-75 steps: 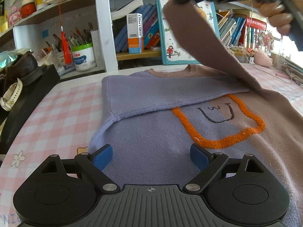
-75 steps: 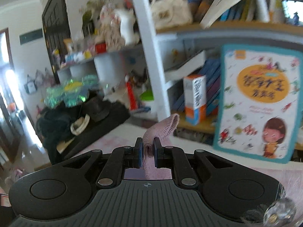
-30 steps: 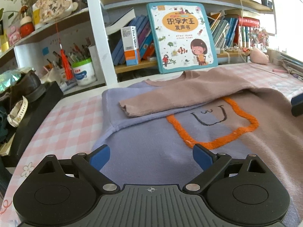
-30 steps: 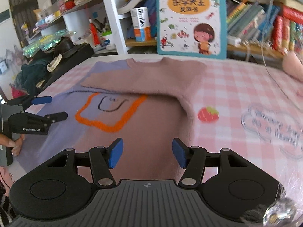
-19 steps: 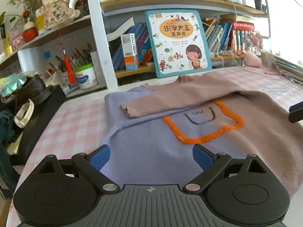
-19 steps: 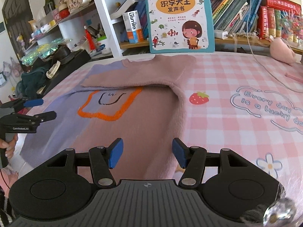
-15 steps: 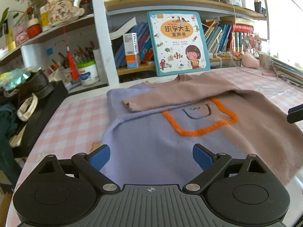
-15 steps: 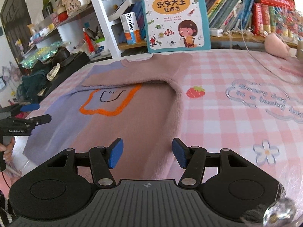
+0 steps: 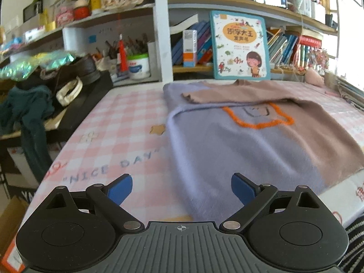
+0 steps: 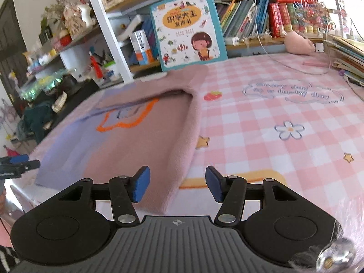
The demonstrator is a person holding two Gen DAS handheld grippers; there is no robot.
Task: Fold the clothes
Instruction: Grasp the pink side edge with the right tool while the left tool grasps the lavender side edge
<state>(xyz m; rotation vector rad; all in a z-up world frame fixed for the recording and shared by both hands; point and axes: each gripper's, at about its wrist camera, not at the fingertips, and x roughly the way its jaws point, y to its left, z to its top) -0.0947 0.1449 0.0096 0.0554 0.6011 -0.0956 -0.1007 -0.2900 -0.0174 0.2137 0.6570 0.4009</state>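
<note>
A lilac and dusty-pink sweater (image 9: 238, 141) with an orange outline patch (image 9: 259, 116) lies flat on the table. Its pink sleeve (image 9: 227, 93) is folded across the chest. My left gripper (image 9: 182, 188) is open wide at the sweater's near left hem corner, with nothing held. In the right wrist view the sweater (image 10: 136, 141) reaches down to my right gripper (image 10: 177, 186). Those jaws are closing a little, and the near right hem corner lies between the pads, apart from them. The left gripper (image 10: 18, 161) shows at that view's left edge.
A pink checked tablecloth (image 10: 273, 125) covers the table. A picture book (image 9: 238, 45) leans on the bookshelf behind. A black stand with clothes and a shoe (image 9: 68, 95) sits left. A pink plush (image 10: 298, 43), a white cable and stacked books (image 10: 345, 54) lie at the far right.
The right gripper has let go of the pink sleeve, which now lies across the chest. Both grippers have drawn back to the sweater's near hem at the table's front edge.
</note>
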